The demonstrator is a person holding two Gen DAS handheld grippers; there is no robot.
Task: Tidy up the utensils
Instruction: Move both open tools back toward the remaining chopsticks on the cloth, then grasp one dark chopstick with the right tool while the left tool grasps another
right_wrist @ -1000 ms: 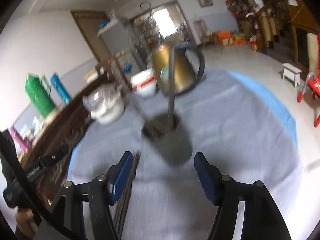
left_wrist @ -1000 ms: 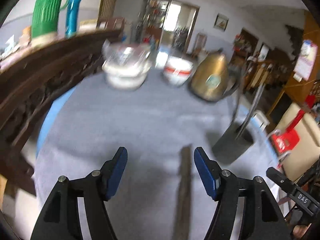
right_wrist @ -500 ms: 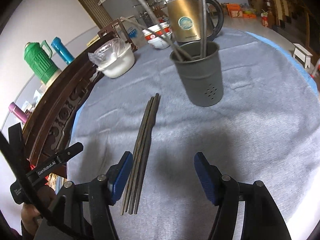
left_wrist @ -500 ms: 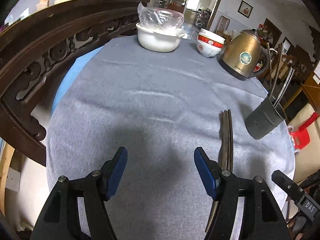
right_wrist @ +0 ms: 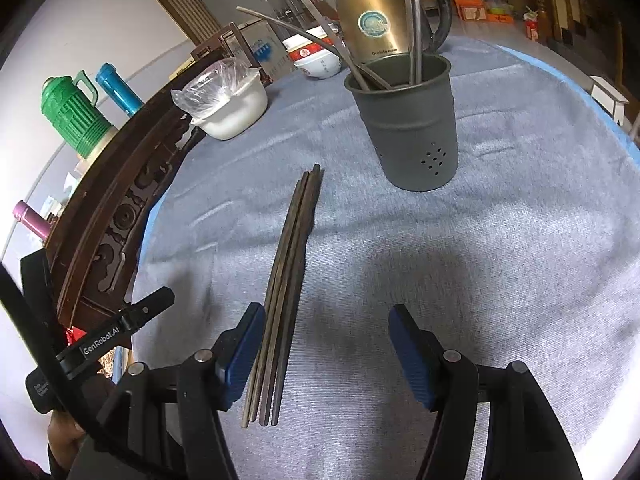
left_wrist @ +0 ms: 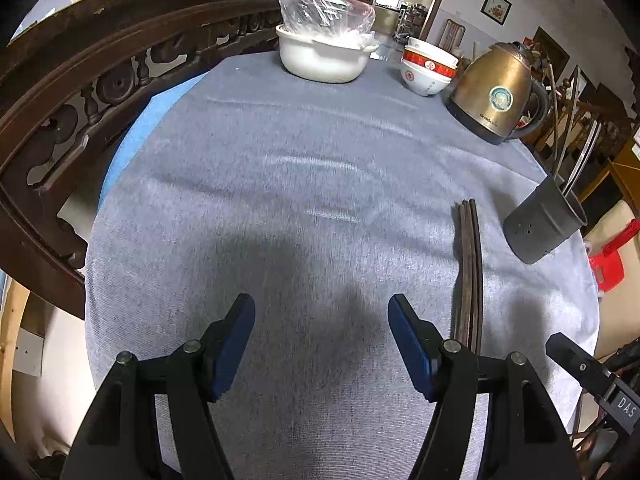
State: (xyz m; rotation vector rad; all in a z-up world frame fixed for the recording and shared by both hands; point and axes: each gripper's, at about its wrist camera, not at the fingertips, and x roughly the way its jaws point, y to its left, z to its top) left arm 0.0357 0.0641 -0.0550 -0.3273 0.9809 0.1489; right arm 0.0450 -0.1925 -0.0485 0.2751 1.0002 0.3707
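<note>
Several dark chopsticks (right_wrist: 290, 264) lie side by side on the grey tablecloth (right_wrist: 500, 280); they also show in the left wrist view (left_wrist: 469, 268). A dark grey metal utensil holder (right_wrist: 412, 128) stands upright beyond them with a few utensils in it, and shows at the right in the left wrist view (left_wrist: 540, 228). My right gripper (right_wrist: 326, 340) is open and empty, its left finger (right_wrist: 244, 344) beside the chopsticks' near ends. My left gripper (left_wrist: 322, 332) is open and empty over bare cloth, left of the chopsticks.
A white pot covered with plastic (left_wrist: 324, 52), stacked red-and-white bowls (left_wrist: 428, 68) and a gold kettle (left_wrist: 496, 92) stand at the table's far side. A carved dark wooden rail (left_wrist: 80, 92) borders the left. Green and blue flasks (right_wrist: 76, 112) stand behind it.
Both grippers pulled back and rose from the table, so more of the cloth, the chopsticks and the holder came into view. Both stayed open. The objects have not moved.
</note>
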